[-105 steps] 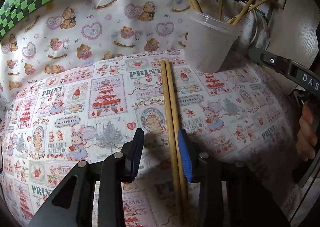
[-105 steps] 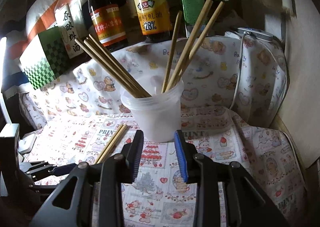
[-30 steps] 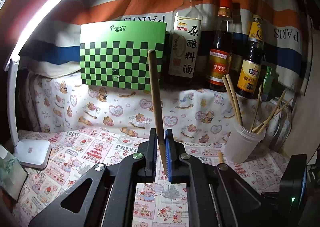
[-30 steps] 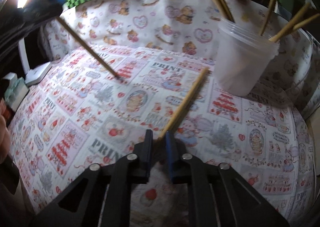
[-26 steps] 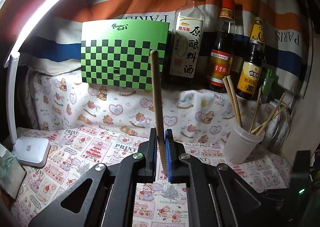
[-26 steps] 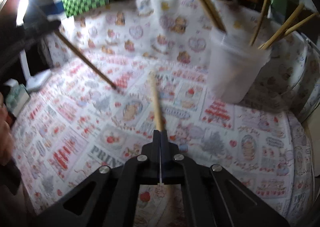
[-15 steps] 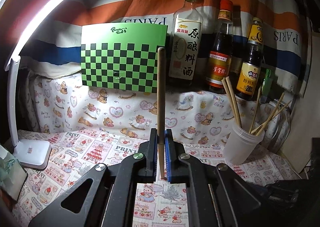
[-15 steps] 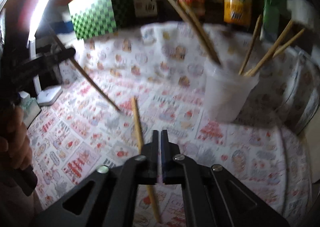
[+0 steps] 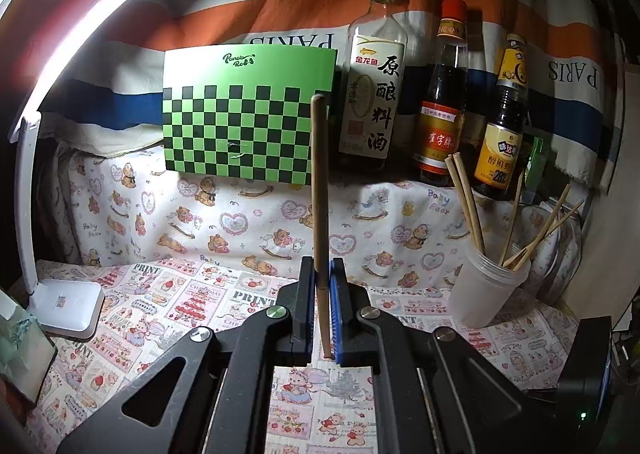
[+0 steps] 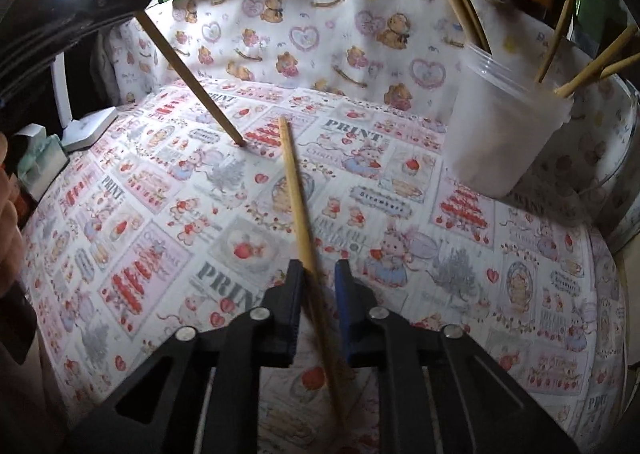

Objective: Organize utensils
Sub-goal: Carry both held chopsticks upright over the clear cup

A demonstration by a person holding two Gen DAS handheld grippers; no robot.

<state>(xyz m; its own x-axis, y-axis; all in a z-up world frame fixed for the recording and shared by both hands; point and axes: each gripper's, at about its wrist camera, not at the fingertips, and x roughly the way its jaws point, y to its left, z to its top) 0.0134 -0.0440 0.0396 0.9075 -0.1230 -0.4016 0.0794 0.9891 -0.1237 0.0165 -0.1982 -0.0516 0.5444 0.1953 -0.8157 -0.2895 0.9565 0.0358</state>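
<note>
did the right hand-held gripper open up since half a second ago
Yes. The right hand-held gripper has spread its jaws apart; the chopstick between them now lies loose on the printed cloth, left of the plastic cup.

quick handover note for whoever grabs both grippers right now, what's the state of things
Left gripper: shut on a brown wooden chopstick, held upright; in the right wrist view its lower tip is at the printed tablecloth.
Right gripper: jaws apart, a second tan wooden chopstick running between them, not clamped.
Translucent plastic cup: stands at the right rear and already holds several chopsticks.
Left: close on the second stick, then put both sticks in the cup.
</note>
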